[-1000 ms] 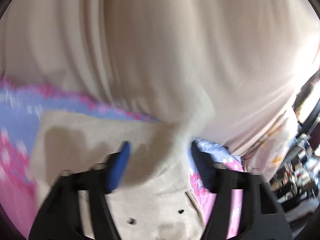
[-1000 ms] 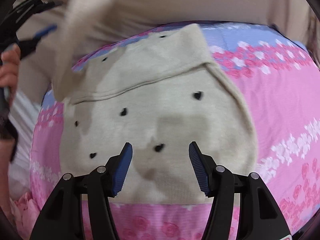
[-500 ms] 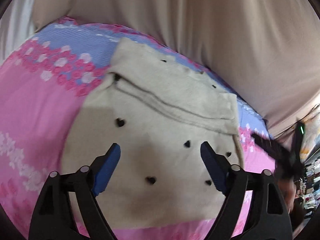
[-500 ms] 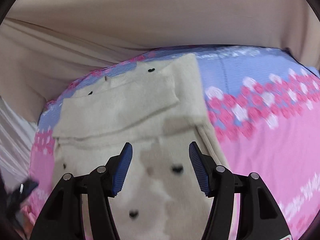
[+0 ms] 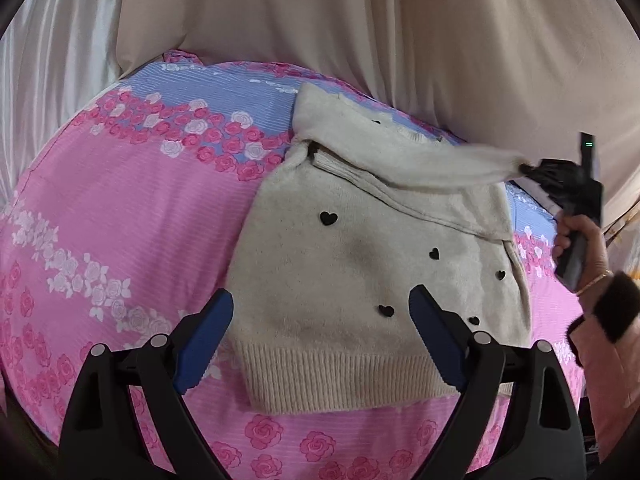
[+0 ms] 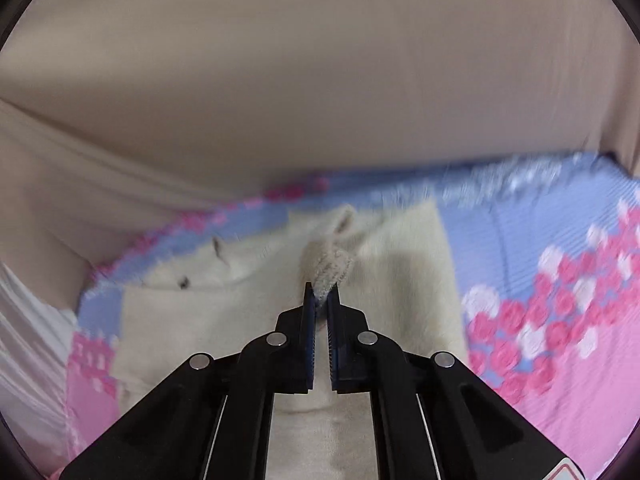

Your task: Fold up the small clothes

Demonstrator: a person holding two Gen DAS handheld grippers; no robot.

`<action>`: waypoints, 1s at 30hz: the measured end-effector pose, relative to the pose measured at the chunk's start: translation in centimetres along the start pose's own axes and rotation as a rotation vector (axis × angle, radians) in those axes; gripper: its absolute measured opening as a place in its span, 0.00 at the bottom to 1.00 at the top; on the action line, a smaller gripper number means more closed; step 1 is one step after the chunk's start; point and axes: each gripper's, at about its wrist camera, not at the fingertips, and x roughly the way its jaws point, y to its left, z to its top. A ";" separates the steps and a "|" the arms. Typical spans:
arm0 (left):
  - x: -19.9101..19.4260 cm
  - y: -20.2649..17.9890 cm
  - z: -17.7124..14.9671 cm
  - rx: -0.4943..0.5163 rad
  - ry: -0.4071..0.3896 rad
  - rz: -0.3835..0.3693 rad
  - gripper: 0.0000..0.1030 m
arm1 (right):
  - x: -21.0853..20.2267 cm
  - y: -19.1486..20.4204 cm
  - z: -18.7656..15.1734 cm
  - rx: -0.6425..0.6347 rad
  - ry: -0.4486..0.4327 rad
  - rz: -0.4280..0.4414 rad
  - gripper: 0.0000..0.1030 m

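Note:
A small cream knit sweater (image 5: 360, 272) with black hearts lies on the pink and blue floral bedsheet (image 5: 120, 220). One sleeve (image 5: 440, 164) is folded across its top. My left gripper (image 5: 320, 316) is open and empty, hovering just above the ribbed hem. My right gripper (image 6: 321, 292) is shut on the sleeve's ribbed cuff (image 6: 330, 266), lifted slightly over the sweater (image 6: 180, 320). In the left wrist view the right gripper (image 5: 536, 170) shows at the far right, holding the cuff end.
A beige curtain (image 5: 360, 20) hangs behind the bed, and it also fills the top of the right wrist view (image 6: 320, 80). The person's hand and sleeve (image 5: 592, 264) are at the right. White fabric (image 5: 48, 60) hangs at the far left.
The right gripper has closed on the sleeve cuff and pulled it toward the right. The left gripper has drawn back toward the hem, still open.

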 end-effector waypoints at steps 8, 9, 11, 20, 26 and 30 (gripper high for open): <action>3.3 1.1 -0.1 -0.091 0.067 -0.025 0.86 | 5.2 -4.5 -5.0 -0.085 0.256 -0.173 0.12; 3.8 1.6 -0.2 -0.115 0.076 -0.029 0.86 | 3.6 -4.3 -5.3 -0.090 0.225 -0.161 0.20; 5.0 2.8 -0.4 -0.160 0.098 -0.021 0.86 | -0.6 -4.8 -6.8 -0.083 0.172 -0.169 0.40; 10.1 7.6 -3.3 -0.302 0.232 -0.057 0.86 | -9.3 -12.5 -23.5 0.169 0.355 -0.136 0.56; 10.3 5.6 -3.6 -0.252 0.185 -0.032 0.81 | -7.9 -11.9 -24.8 0.267 0.342 -0.081 0.54; 10.6 5.5 -3.4 -0.241 0.239 -0.064 0.29 | -6.2 -10.7 -23.8 0.297 0.351 -0.025 0.08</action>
